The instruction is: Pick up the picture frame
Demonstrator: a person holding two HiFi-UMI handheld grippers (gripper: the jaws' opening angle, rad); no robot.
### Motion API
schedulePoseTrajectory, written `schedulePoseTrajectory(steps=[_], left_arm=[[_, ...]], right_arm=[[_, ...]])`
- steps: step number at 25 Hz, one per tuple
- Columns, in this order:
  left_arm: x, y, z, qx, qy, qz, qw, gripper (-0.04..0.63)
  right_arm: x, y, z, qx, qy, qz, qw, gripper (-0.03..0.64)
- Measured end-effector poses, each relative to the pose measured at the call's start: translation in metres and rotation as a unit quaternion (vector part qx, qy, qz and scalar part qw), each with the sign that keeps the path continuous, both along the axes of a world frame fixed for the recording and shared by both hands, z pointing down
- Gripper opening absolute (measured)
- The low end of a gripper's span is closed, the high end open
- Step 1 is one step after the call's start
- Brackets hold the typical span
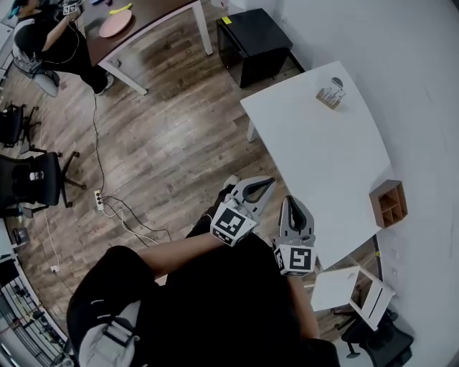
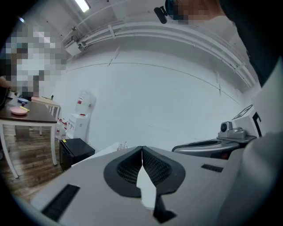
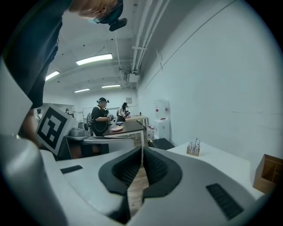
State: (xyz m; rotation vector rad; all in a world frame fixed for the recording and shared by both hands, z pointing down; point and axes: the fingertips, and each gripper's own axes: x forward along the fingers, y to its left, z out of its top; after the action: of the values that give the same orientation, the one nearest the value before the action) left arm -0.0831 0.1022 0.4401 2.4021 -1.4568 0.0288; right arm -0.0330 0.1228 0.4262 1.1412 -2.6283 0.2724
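Both grippers are held side by side in front of the person, just short of the near edge of the white table (image 1: 323, 158). The left gripper (image 1: 270, 182) is shut with nothing between its jaws, as the left gripper view (image 2: 142, 148) also shows. The right gripper (image 1: 292, 202) is shut and empty too, and so it looks in the right gripper view (image 3: 142, 150). No picture frame shows plainly on the table. A white-edged flat thing with a wooden inside (image 1: 371, 294), perhaps a frame, sits low past the table's near corner.
A small wooden holder with upright items (image 1: 330, 94) (image 3: 193, 148) stands at the table's far end. A wooden compartment box (image 1: 388, 203) (image 3: 267, 172) sits at its right edge. A black cabinet (image 1: 252, 41) and a dark table (image 1: 143, 18) with a pink plate stand further off; a person works there.
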Motion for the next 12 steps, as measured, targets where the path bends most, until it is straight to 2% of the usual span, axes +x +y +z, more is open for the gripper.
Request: schedulePoseTrajectory(steps=[5, 8, 12], left_arm=[[-0.024, -0.041, -0.02, 0.036, 0.02, 0.016, 0.999, 0.015], [-0.037, -0.059, -0.028, 0.04, 0.01, 0.028, 0.9988, 0.015], [-0.052, -0.073, -0.03, 0.045, 0.009, 0.036, 0.9983, 0.014]], right_arm=[[-0.023, -0.05, -0.008, -0.001, -0.012, 0.035, 0.999, 0.035], [-0.027, -0.072, -0.013, 0.004, -0.023, 0.07, 0.997, 0.035], [-0.029, -0.084, -0.023, 0.044, -0.011, 0.115, 0.992, 0.035]])
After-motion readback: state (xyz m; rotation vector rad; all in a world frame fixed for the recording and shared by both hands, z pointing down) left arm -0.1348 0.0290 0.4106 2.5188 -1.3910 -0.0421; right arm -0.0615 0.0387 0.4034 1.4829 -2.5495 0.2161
